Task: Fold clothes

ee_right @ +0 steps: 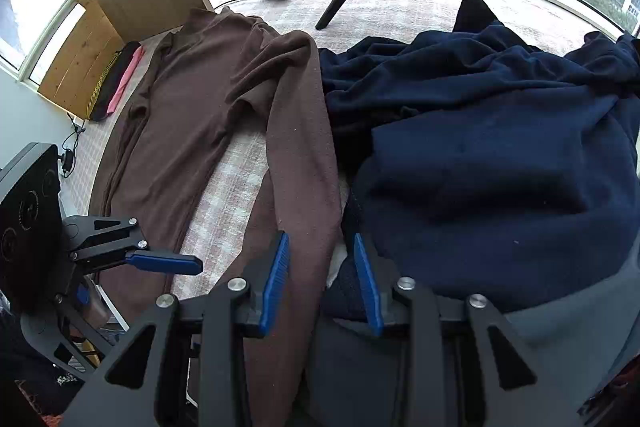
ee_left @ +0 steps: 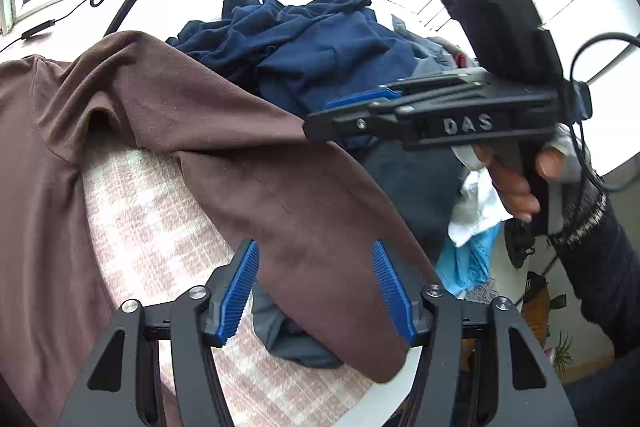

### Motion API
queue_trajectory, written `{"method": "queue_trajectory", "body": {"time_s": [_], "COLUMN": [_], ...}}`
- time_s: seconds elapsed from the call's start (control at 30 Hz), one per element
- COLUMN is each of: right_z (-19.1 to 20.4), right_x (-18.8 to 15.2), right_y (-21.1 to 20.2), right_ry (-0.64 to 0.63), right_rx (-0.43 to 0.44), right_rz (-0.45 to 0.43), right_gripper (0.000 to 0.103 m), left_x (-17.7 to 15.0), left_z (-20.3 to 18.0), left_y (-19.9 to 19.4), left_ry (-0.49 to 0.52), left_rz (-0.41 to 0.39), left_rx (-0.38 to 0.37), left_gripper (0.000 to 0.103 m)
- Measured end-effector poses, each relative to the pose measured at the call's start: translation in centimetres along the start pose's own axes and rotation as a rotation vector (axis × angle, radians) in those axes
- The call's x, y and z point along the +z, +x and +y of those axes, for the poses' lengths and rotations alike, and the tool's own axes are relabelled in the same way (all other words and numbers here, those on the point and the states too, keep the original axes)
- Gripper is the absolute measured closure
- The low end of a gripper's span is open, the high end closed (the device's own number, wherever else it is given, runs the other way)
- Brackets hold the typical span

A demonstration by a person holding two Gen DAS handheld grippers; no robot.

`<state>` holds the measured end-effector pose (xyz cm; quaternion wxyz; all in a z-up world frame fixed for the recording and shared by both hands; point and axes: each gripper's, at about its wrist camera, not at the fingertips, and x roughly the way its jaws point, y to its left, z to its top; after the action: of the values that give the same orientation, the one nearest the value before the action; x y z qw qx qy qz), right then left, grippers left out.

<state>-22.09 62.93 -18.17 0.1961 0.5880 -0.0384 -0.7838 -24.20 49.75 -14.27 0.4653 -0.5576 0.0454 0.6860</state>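
Hovering with pads parted and empty, left gripper point(ee_left: 316, 291) and right gripper point(ee_right: 322, 283); lying flat at frame left for folding, brown top point(ee_right: 200, 99), beside navy pile point(ee_right: 480, 147).

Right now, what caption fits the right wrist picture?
Open right hand-held gripper above a brown shirt beside heaped navy clothes.

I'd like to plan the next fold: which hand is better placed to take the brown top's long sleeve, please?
Probably the left. The left gripper hovers open with its fingers over the brown sleeve near the cuff. The right gripper sits off the sleeve's edge, towards the navy pile.
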Motion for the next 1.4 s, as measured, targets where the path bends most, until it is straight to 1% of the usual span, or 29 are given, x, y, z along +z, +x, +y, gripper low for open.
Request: {"method": "queue_trajectory", "body": {"time_s": [0.03,0.07,0.1,0.13,0.17,0.23,0.3,0.37,0.4,0.43,0.53,0.6,0.67,0.7,0.73,0.77,0.8,0.9,1.0,1.03,1.07,1.1,1.13,1.17,1.2,1.27,1.33,1.37,1.4], "right_z": [-0.2,-0.3,-0.2,0.0,0.1,0.3,0.7,1.2,1.5,1.8,2.3,2.5,2.6,2.6,2.6,2.7,2.7,2.2,1.6,1.4,1.2,1.3,1.4,1.5,1.6,1.7,1.8,1.8,1.9], "right_x": [0.0,0.1,0.1,0.1,0.1,0.1,0.1,0.1,0.0,-0.2,-0.5,-0.7,-1.0,-1.1,-1.3,-1.3,-1.4,-1.3,-0.9,-0.8,-0.6,-0.4,-0.2,0.1,0.3,1.0,1.4,1.4,1.4], "right_y": [0.2,0.3,0.3,0.2,0.1,-0.4,-0.4,-0.2,0.1,0.6,2.2,3.6,4.2,4.4,4.6,4.6,4.4,2.0,0.3,-0.3,-0.9,0.1,1.1,2.1,3.0,5.1,7.4,8.0,8.6], "right_ry": [0.009,0.008,0.006,0.000,-0.007,-0.017,-0.032,-0.050,-0.060,-0.052,-0.010,0.030,0.063,0.079,0.097,0.112,0.128,0.145,0.149,0.150,0.151,0.144,0.138,0.131,0.125,0.107,0.125,0.127,0.129], "right_rx": [0.003,0.003,-0.004,-0.013,-0.022,-0.007,0.022,0.042,0.048,0.082,0.192,0.276,0.311,0.328,0.379,0.414,0.427,0.450,0.362,0.333,0.304,0.297,0.289,0.282,0.275,0.270,0.312,0.333,0.355], "right_rz": [-0.005,-0.011,-0.019,-0.028,-0.037,-0.057,-0.061,-0.054,-0.045,-0.035,-0.006,0.010,-0.002,-0.007,-0.021,-0.035,-0.047,-0.126,-0.169,-0.183,-0.197,-0.171,-0.146,-0.121,-0.096,-0.077,-0.040,-0.035,-0.030], "right_gripper": [0.069,0.070,0.071,0.075,0.077,0.077,0.077,0.075,0.075,0.073,0.062,0.061,0.061,0.061,0.071,0.101,0.101,0.102,0.102,0.101,0.094,0.086,0.067,0.062,0.062,0.062,0.062,0.064,0.071], "left_x": [0.6,1.1,1.0,0.8,0.5,-0.2,-0.8,-1.5,-1.8,-2.1,-2.9,-3.4,-3.1,-3.4,-3.7,-4.0,-4.2,-5.1,-5.7,-5.7,-5.8,-5.8,-5.8,-5.8,-5.7,-5.7,-5.7,-5.8,-5.8], "left_z": [0.1,0.2,0.4,0.5,0.3,0.1,0.2,0.8,1.3,1.9,3.0,3.7,3.7,3.6,3.6,3.5,3.4,3.5,4.2,4.4,4.5,4.6,4.7,4.7,4.7,4.8,4.9,5.0,5.1], "left_y": [1.3,2.6,3.5,4.3,4.1,2.9,0.9,-1.2,-2.3,-3.3,-4.9,-6.0,-5.4,-5.5,-5.5,-5.6,-5.6,-6.1,-6.7,-6.8,-6.9,-6.9,-6.9,-6.8,-6.7,-6.5,-6.4,-6.4,-6.4], "left_ry": [0.003,0.007,0.013,0.020,0.049,0.099,0.113,0.100,0.070,0.037,-0.010,-0.041,-0.059,-0.061,-0.057,-0.053,-0.055,-0.051,-0.081,-0.088,-0.095,-0.097,-0.100,-0.099,-0.098,-0.099,-0.102,-0.107,-0.111], "left_rz": [0.030,0.061,0.103,0.142,0.140,0.125,0.103,0.073,0.048,0.026,-0.021,-0.052,-0.050,-0.047,-0.048,-0.049,-0.055,-0.070,-0.087,-0.094,-0.100,-0.102,-0.105,-0.105,-0.104,-0.104,-0.104,-0.105,-0.106], "left_rx": [0.033,0.062,0.058,0.054,0.066,0.089,0.103,0.110,0.103,0.077,0.057,0.043,0.048,0.049,0.055,0.059,0.057,0.042,0.020,0.013,0.007,0.009,0.005,0.004,0.002,0.005,0.009,0.010,0.012], "left_gripper": [0.054,0.063,0.091,0.101,0.101,0.101,0.101,0.101,0.101,0.101,0.101,0.101,0.101,0.101,0.101,0.101,0.101,0.101,0.101,0.101,0.101,0.101,0.101,0.101,0.101,0.101,0.101,0.101,0.101]}}
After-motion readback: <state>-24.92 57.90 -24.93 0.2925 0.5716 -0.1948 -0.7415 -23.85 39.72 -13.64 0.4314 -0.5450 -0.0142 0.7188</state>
